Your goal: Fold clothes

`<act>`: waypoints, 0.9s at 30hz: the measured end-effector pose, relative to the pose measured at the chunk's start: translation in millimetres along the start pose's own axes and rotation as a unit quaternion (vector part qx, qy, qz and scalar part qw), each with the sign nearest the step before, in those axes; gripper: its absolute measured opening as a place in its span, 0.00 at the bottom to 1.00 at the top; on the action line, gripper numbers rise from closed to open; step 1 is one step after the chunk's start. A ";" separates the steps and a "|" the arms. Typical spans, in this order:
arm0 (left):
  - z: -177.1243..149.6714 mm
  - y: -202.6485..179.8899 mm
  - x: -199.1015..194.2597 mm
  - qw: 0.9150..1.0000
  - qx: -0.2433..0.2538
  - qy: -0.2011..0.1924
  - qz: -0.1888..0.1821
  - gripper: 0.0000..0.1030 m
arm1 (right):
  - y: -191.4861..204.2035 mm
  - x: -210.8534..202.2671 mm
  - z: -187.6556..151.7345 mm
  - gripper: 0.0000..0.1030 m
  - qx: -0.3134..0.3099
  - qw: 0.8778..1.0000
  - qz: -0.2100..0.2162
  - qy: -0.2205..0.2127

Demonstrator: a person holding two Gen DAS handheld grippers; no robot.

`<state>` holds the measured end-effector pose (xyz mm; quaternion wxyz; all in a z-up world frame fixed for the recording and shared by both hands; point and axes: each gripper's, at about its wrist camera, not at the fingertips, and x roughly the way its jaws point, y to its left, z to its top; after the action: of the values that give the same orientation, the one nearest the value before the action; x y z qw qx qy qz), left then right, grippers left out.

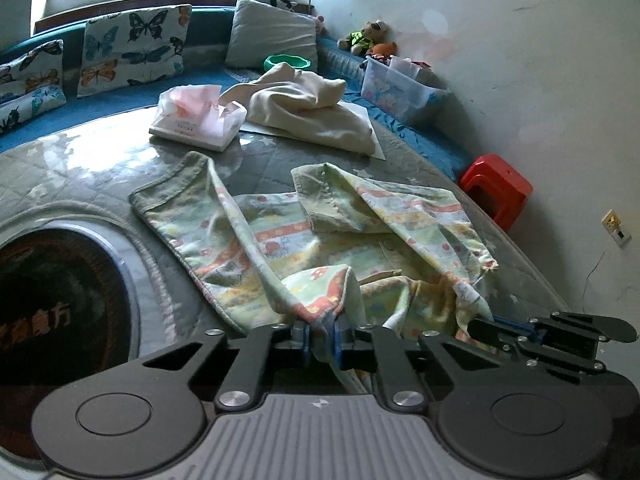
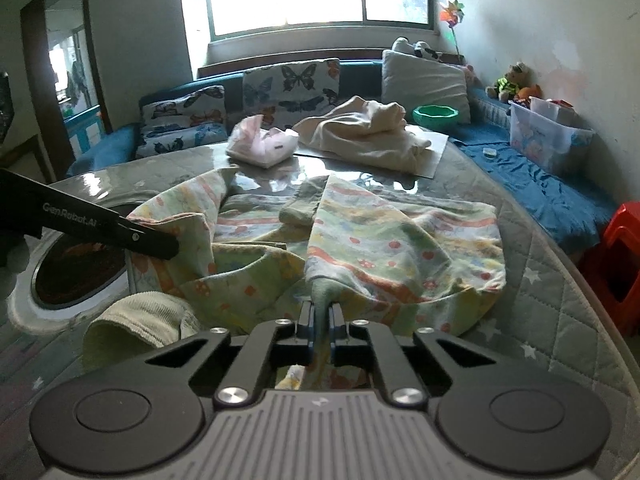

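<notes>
Nearest the left wrist camera, the left tool (image 1: 320, 336) has its blue-padded jaws pinched shut on a bunched fold of a small, soft cotton garment printed in pale green, yellow and orange stripes with little red motifs (image 1: 304, 240). From the right wrist camera, the right tool (image 2: 319, 320) is likewise closed tight on a gathered greenish edge of the same garment (image 2: 400, 248), with cloth trailing between the jaws toward the camera.

Judging by how it drapes, the garment is light, limp and unlikely to slip from the pads; it will sag and crumple wherever it is unsupported. Hems, cuffs or corners look the best places to hold, with the two grips kept apart so the cloth is drawn flat.

It lies rumpled on the near part of a grey quilted tabletop with white stars under a glossy clear cover (image 1: 100, 168). Both sleeves with dull green ribbed cuffs are thrown inward over the body, and what may be a snap fastening shows near the middle, though this is hard to make out. A pale yellow-green ribbed piece (image 2: 132, 320), perhaps its neckband, lies at the near left.

Farther back lie a crumpled cream cloth (image 1: 312, 112) and a pink-and-white tissue pack (image 1: 196, 116).
</notes>
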<state>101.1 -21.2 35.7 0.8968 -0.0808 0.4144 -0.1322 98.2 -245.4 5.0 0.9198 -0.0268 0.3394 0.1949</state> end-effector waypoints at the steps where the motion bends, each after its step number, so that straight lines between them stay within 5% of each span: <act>1: -2.1 0.7 -4.2 1.000 0.000 -0.002 -0.001 0.11 | 1.7 -4.9 -1.1 0.04 -0.004 1.000 0.004 -0.001; 12: -57.3 17.8 -59.0 1.000 0.009 0.008 -0.016 0.10 | 42.4 -60.5 -19.5 0.03 -0.080 0.994 0.065 0.020; 15: -78.4 23.2 -71.3 1.000 0.014 0.020 -0.019 0.10 | 49.7 -65.5 -18.8 0.09 -0.081 0.993 0.079 0.023; 19: -103.4 31.5 -80.0 0.999 0.013 0.045 -0.021 0.10 | 57.8 -61.5 -13.0 0.38 -0.088 0.993 0.079 0.014; 27: -131.7 47.1 -83.6 0.996 -0.015 0.086 -0.025 0.12 | 66.4 1.2 22.5 0.47 -0.100 0.992 0.072 0.019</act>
<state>-43.6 44.4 -0.7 0.8531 -0.0931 0.4896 -0.1544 87.8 -179.6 27.0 0.8893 -0.0981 0.3366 0.2936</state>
